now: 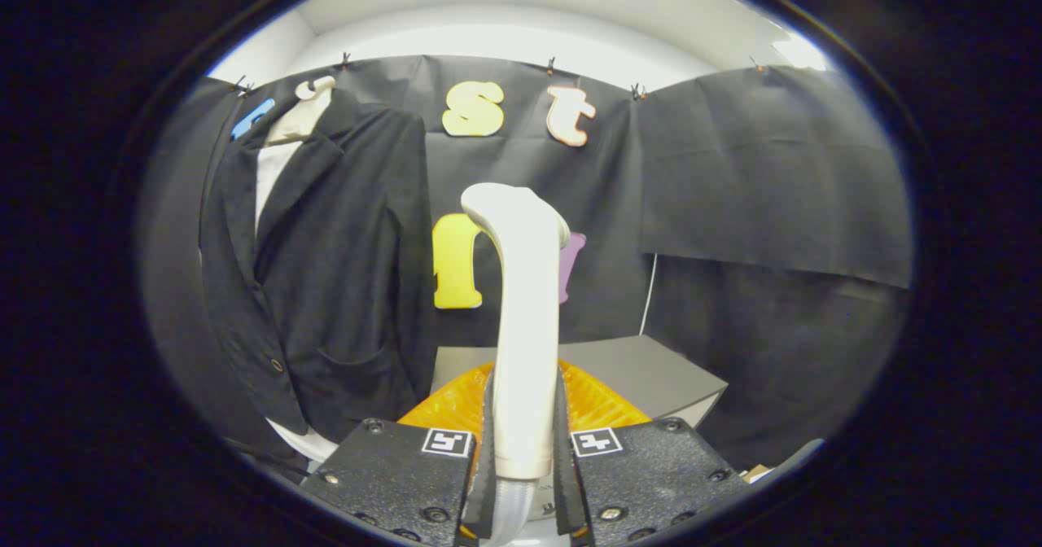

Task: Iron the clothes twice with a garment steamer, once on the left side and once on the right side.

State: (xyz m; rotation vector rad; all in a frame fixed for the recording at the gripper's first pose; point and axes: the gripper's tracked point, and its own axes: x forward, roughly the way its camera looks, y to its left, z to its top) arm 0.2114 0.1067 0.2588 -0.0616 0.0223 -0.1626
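Between the gripper's (525, 449) two fingers, the white garment steamer (525, 319) is standing upright — both fingers are pressing on its handle, clenched around it. Beyond them to the left, a dark jacket (326, 262) is hanging over a white shirt (269, 172) against the black cloth wall. An orange ridged object (594, 404) and a grey table (643, 372) are sitting just behind the steamer — no readable writing.

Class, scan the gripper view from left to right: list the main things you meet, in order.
Black jacket hanging over a white shirt → white garment steamer, clamped upright between the gripper fingers → grey table → white cord.
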